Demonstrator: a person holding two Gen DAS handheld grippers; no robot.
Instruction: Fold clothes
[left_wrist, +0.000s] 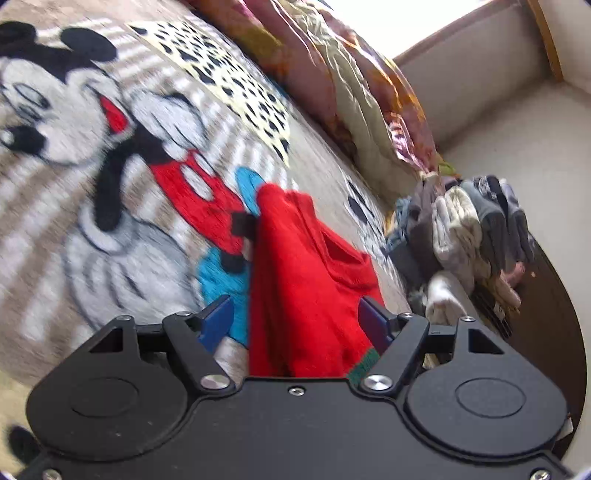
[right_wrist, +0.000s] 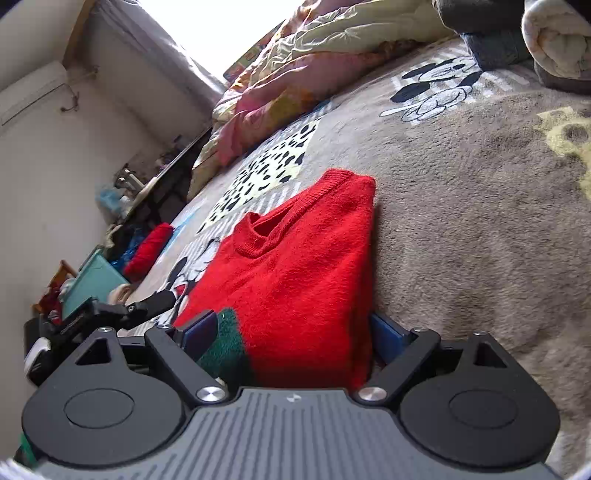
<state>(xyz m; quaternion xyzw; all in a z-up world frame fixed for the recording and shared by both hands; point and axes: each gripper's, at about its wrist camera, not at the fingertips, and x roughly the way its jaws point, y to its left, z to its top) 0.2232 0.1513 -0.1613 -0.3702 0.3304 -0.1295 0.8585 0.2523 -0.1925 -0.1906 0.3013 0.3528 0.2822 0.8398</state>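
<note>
Both grippers stand spread wide around the near hem of the red sweater, right gripper and left gripper alike, pads clear of the knit, nothing pinched. The sweater lies folded on the cartoon blanket. This looks like the release after a fold; next comes backing away cleanly and fetching from the clothes pile.

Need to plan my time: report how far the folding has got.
Done: the red sweater lies folded on the blanket. In hand: left gripper and right gripper straddle it, jaws open, neither gripping. Left: the clothes pile looks unfolded.
</note>
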